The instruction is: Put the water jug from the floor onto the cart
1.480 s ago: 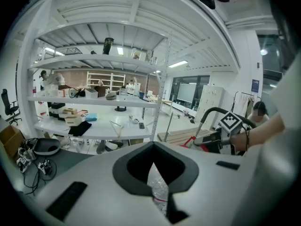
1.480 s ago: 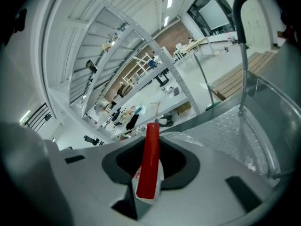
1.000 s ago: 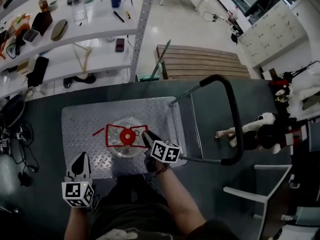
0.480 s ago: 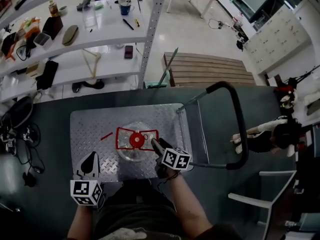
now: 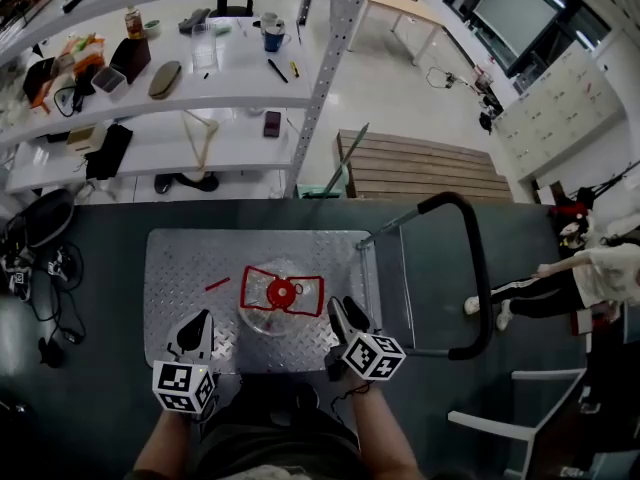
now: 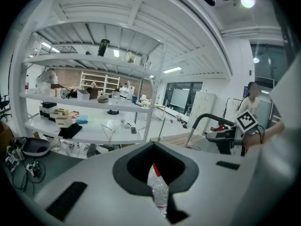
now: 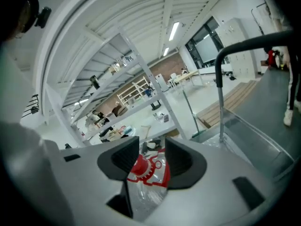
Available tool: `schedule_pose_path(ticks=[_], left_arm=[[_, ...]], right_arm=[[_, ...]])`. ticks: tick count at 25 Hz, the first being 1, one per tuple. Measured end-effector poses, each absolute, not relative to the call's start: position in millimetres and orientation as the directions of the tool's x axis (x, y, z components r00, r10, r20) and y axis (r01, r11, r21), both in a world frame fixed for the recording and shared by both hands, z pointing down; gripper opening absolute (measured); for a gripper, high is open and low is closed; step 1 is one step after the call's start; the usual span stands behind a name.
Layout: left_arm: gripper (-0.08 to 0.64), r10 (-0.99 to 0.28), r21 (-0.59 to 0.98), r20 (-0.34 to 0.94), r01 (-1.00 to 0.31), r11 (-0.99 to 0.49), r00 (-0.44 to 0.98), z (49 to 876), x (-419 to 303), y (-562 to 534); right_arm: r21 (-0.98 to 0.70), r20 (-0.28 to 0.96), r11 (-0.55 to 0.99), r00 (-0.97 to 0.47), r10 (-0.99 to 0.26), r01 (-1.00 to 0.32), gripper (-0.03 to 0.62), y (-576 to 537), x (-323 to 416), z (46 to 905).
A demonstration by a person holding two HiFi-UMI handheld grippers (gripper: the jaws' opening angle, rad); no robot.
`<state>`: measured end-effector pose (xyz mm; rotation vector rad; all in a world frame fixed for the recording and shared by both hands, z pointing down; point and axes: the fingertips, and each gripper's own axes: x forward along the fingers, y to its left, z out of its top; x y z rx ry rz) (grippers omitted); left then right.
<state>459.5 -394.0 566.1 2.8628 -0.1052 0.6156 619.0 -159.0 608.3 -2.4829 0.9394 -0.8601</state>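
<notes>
My right tool (image 7: 151, 149) has its jaws wide, having just been opening. The clear plastic water jug (image 7: 149, 185) with its red cap shows in the gap, neither pad touching it. Right of the jug stands the silver metal cart (image 7: 256, 142), and behind the jug the white metal shelving (image 7: 141, 105).

White shelving (image 5: 230, 98) is bearing a blue mug (image 5: 271, 36) and clutter; a wooden pallet (image 5: 430, 163) is lying beside it; a person (image 5: 590, 278) is stepping at right.

Clear water jug (image 5: 266, 311), red cap and handle, upright on cart (image 5: 185, 268) deck.
</notes>
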Motion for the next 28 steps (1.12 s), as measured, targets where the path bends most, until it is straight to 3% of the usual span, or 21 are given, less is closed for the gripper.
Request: schedule_pose_path(ticks=[10, 20, 28], left_arm=[[0.005, -0.203, 0.118, 0.315, -0.251, -0.961, 0.927, 518.2, 413.0, -334.8], [0.005, -0.365, 0.115, 0.189, -0.39, -0.914, 0.912, 470.8, 338.8, -184.7], [0.005, -0.388, 0.132, 0.19, -0.415, -0.9, 0.902, 449.3, 289.3, -90.3]], right_arm=[[-0.516, 0.168, -0.491, 0.48, -0.861, -0.702, 0.16, -124.2, 587.7, 514.0], [-0.507, 0.125, -0.278, 0.25, -0.96, -0.816, 0.155, -3.4, 503.0, 493.7], [-0.512, 0.11, -0.176, 0.139, -0.984, -0.84, 0.008, 49.7, 460.2, 473.8]])
